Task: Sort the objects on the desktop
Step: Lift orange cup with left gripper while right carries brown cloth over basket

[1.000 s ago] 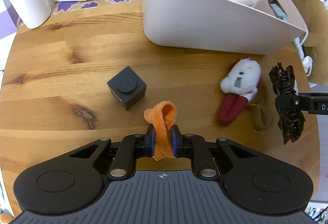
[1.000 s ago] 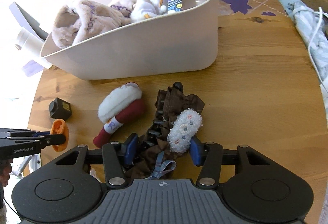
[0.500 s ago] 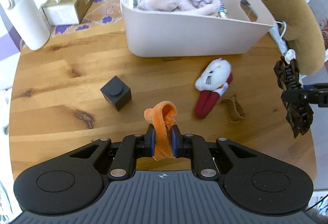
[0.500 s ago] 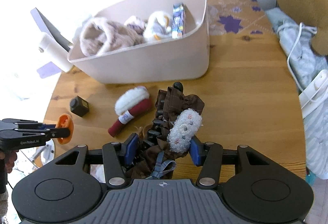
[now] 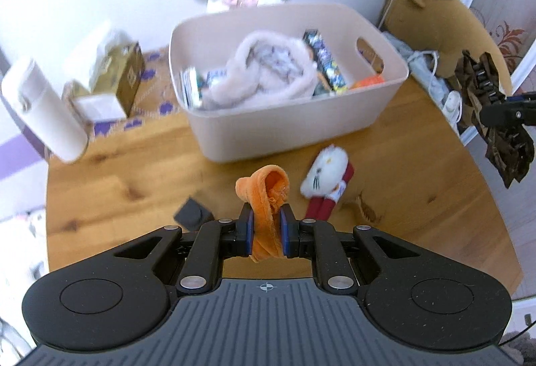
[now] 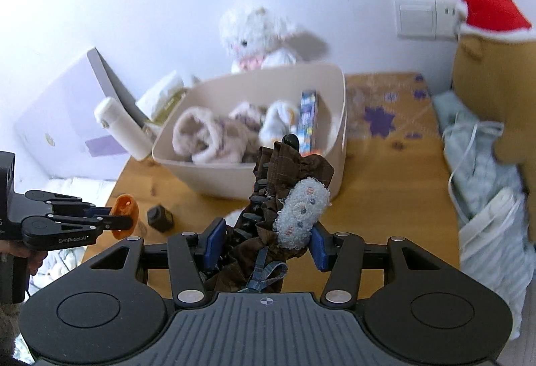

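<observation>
left gripper (image 5: 266,233) clamps orange fabric (image 5: 268,198) | right gripper (image 6: 264,242) clamps brown hair-clip bundle (image 6: 284,198) | both above table (image 5: 418,198)

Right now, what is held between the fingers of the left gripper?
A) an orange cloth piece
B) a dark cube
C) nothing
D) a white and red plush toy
A: the left gripper has its fingers closed on the orange cloth piece, while the dark cube and the white and red plush toy lie on the table.

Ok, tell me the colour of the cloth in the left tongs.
Orange cloth, clearest in the left wrist view.
</observation>
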Demonstrator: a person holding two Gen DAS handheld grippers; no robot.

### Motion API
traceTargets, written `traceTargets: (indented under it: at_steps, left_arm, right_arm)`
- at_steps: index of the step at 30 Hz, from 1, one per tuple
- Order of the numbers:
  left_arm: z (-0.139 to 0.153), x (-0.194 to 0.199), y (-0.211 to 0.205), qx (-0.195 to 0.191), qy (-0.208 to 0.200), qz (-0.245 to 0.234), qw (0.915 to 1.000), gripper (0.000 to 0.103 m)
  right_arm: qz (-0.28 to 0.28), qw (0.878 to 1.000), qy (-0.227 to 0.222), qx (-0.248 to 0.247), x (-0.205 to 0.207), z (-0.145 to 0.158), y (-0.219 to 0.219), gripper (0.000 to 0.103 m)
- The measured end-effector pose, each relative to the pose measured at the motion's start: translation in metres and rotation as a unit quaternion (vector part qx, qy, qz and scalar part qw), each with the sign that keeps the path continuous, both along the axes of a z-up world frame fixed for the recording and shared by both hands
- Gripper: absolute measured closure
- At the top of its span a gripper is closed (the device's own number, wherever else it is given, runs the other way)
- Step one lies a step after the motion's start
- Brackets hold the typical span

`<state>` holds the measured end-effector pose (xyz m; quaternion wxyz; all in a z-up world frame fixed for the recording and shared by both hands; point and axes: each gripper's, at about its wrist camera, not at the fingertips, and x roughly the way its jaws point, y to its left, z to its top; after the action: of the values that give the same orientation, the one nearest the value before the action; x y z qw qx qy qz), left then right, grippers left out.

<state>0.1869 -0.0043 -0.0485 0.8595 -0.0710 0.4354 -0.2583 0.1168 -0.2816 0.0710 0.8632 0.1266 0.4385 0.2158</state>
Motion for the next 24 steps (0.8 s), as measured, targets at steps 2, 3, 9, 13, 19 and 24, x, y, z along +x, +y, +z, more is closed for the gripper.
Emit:
traceTargets:
  at_steps: [2, 3, 9, 13, 19, 24]
  left_arm:
    - [0.011, 0.003, 0.002, 0.0, -0.015, -0.001, 0.9999, 0.088]
    - [0.016, 0.004, 0.003, 0.0, -0.022, -0.002, 0.9997, 0.088]
    - [0.05, 0.015, 0.008, -0.005, -0.053, -0.007, 0.9986, 0.088]
    - [0.074, 0.026, 0.013, -0.013, -0.078, -0.011, 0.9968, 0.088]
    - [0.092, 0.052, 0.014, -0.035, -0.088, -0.015, 0.9954, 0.088]
    - [0.088, 0.075, 0.005, -0.028, -0.086, -0.023, 0.9957, 0.088]
  right_arm:
    - [0.002, 1.0, -0.011, 0.0, 0.003, 0.01, -0.001, 0.054]
    - [0.003, 1.0, -0.018, -0.001, 0.005, 0.015, -0.001, 0.054]
    - [0.003, 0.999, -0.054, -0.002, 0.015, 0.039, 0.002, 0.054]
    - [0.008, 0.998, -0.07, -0.001, 0.023, 0.05, 0.007, 0.054]
    - [0.009, 0.997, -0.075, -0.008, 0.044, 0.052, 0.016, 0.054]
    - [0.002, 0.997, -0.08, -0.015, 0.067, 0.051, 0.02, 0.054]
